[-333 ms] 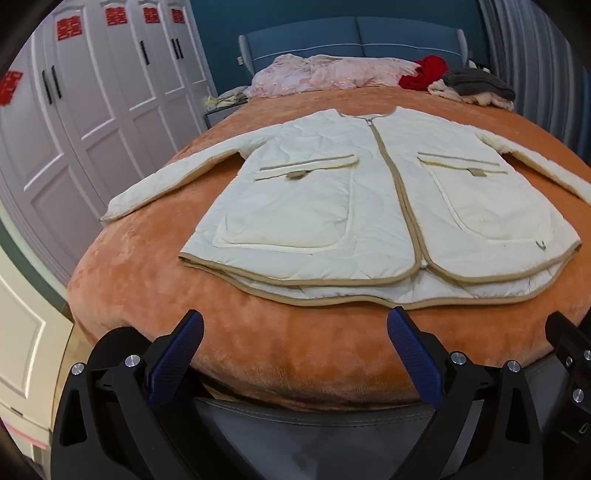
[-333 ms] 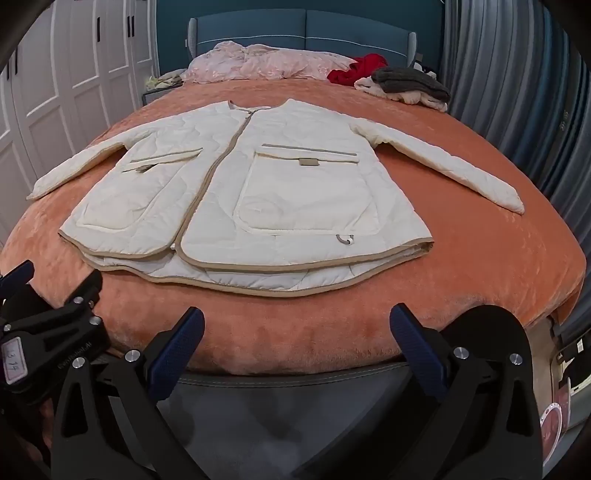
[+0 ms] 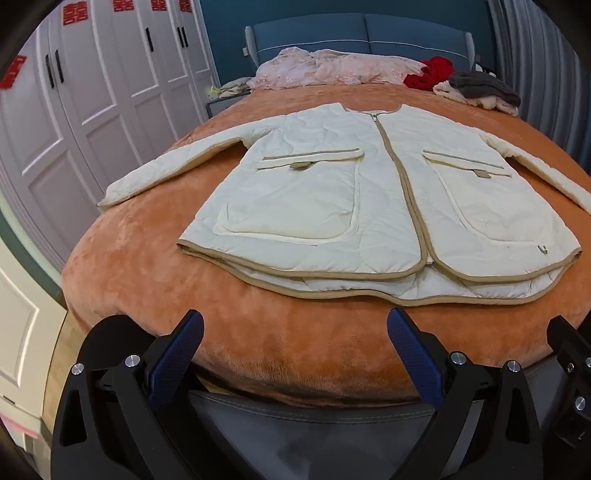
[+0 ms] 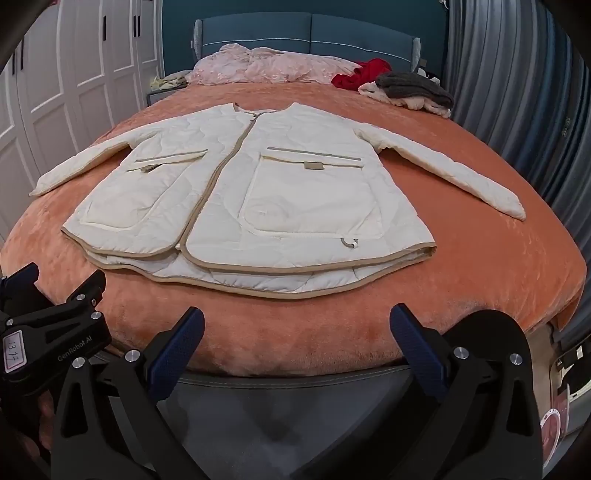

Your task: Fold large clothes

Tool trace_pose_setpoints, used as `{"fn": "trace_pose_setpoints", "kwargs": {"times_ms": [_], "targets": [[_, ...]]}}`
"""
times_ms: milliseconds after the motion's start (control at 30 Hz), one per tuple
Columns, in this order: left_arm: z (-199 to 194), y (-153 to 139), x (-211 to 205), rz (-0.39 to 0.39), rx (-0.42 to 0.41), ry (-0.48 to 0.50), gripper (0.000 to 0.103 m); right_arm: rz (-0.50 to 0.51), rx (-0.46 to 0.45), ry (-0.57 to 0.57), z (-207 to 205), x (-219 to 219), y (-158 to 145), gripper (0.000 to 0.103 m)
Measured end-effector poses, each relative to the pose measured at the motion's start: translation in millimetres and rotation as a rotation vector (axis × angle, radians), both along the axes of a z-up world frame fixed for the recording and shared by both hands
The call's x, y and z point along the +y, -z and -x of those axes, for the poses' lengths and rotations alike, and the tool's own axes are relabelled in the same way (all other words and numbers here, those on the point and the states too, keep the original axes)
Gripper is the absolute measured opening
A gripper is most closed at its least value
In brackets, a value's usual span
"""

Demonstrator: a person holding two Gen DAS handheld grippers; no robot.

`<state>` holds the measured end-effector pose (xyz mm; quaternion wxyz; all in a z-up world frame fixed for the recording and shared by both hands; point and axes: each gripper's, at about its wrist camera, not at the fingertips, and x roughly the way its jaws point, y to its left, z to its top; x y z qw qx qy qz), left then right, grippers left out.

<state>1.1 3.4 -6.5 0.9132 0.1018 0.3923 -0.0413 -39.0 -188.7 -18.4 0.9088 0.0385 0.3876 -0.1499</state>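
A cream quilted jacket (image 3: 369, 192) with tan trim lies flat, front up and zipped, on the orange bedspread (image 3: 147, 266), sleeves spread to both sides. It also shows in the right wrist view (image 4: 258, 192). My left gripper (image 3: 295, 332) is open and empty at the foot of the bed, short of the jacket's hem. My right gripper (image 4: 297, 330) is open and empty beside it, also short of the hem. The left gripper's body (image 4: 48, 325) shows at the left of the right wrist view.
A pink quilt (image 3: 332, 70), a red garment (image 3: 428, 74) and a grey and beige clothes pile (image 3: 480, 90) lie by the blue headboard (image 3: 362, 33). White wardrobe doors (image 3: 92, 92) stand left. Grey curtains (image 4: 517, 74) hang right.
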Motion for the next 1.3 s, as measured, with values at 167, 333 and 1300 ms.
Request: {"fn": "trace_pose_setpoints", "kwargs": {"times_ms": [167,333,1300], "targets": [[1.3,1.2,-1.7,0.004,-0.011,0.009,0.097,0.007,-0.011,-0.016,1.8,1.2,-0.9,0.098],[2.6,-0.5,-1.0,0.01,-0.022,0.011,0.097,0.015,-0.014,-0.024,1.3,3.1,-1.2,0.098],[6.5,-3.2,-5.6,-0.007,-0.049,0.027,0.097,0.011,-0.025,-0.028,1.8,2.5,-2.1,0.098]]}}
